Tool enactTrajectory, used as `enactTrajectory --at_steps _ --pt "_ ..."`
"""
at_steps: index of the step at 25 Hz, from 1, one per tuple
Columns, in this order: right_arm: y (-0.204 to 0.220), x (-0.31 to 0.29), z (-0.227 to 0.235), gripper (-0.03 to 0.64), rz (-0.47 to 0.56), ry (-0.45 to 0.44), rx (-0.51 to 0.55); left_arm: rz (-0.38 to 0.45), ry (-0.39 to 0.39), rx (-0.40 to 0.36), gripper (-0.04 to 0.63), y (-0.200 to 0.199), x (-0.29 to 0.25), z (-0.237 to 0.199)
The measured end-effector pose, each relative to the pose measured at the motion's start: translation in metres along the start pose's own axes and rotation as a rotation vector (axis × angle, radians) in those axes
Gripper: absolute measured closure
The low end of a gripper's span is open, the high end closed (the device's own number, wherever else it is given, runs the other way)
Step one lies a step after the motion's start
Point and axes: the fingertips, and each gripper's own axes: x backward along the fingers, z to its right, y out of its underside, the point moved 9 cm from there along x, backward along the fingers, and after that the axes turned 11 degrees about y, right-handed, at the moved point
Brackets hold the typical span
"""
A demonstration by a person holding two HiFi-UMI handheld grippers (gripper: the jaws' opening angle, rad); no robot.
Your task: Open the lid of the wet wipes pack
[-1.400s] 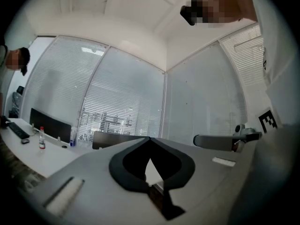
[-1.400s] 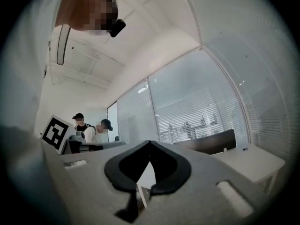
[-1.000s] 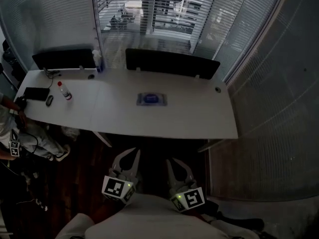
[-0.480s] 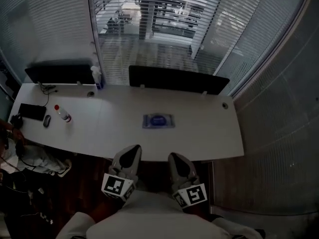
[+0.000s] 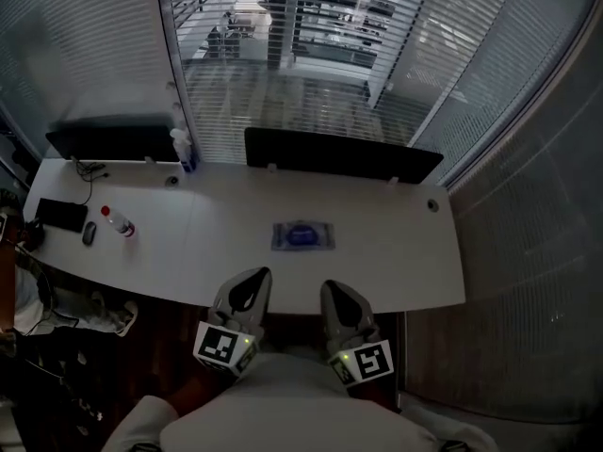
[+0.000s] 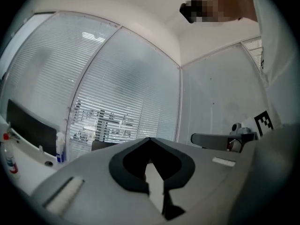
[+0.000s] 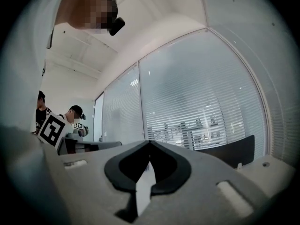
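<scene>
The wet wipes pack (image 5: 302, 236) lies flat near the middle of the white table (image 5: 405, 252), its dark blue lid on top and closed. Both grippers hang below the table's near edge, close to my body and well short of the pack. My left gripper (image 5: 252, 278) points up toward the table with its jaws together and nothing between them. My right gripper (image 5: 334, 289) stands beside it, also shut and empty. In the left gripper view the left gripper (image 6: 150, 139) faces window blinds, and the right gripper (image 7: 150, 143) does the same in its own view. Neither gripper view shows the pack.
A small bottle with a red cap (image 5: 120, 224), a mouse (image 5: 88, 235) and a black flat case (image 5: 62, 215) lie at the table's left end. Two dark low screens (image 5: 339, 156) line the far edge, with a spray bottle (image 5: 185, 149) between them. A person (image 5: 14, 290) is at the left.
Both grippers' jaws went from spread apart to shut. The head view has moved in toward the table, so the pack now lies nearer the grippers.
</scene>
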Motion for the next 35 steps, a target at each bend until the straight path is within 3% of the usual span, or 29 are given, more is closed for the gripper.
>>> enactTrajectory --at_steps 10,18,27,35 --pt "-0.011 -0.021 0.034 0.617 0.026 -0.044 0.058 0.007 -0.018 -0.009 0.592 0.002 -0.038 -0.001" --pt "0.013 -0.05 0.043 0.617 -0.053 -0.096 0.16 -0.075 -0.031 -0.004 0.592 0.019 -0.063 -0.019" --pt "0.077 -0.1 0.056 0.616 -0.145 -0.147 0.411 -0.166 -0.032 0.039 0.592 0.079 -0.091 -0.063" --pt "0.17 -0.141 0.08 0.615 -0.268 -0.215 0.667 -0.344 -0.101 0.064 0.592 0.187 -0.128 -0.113"
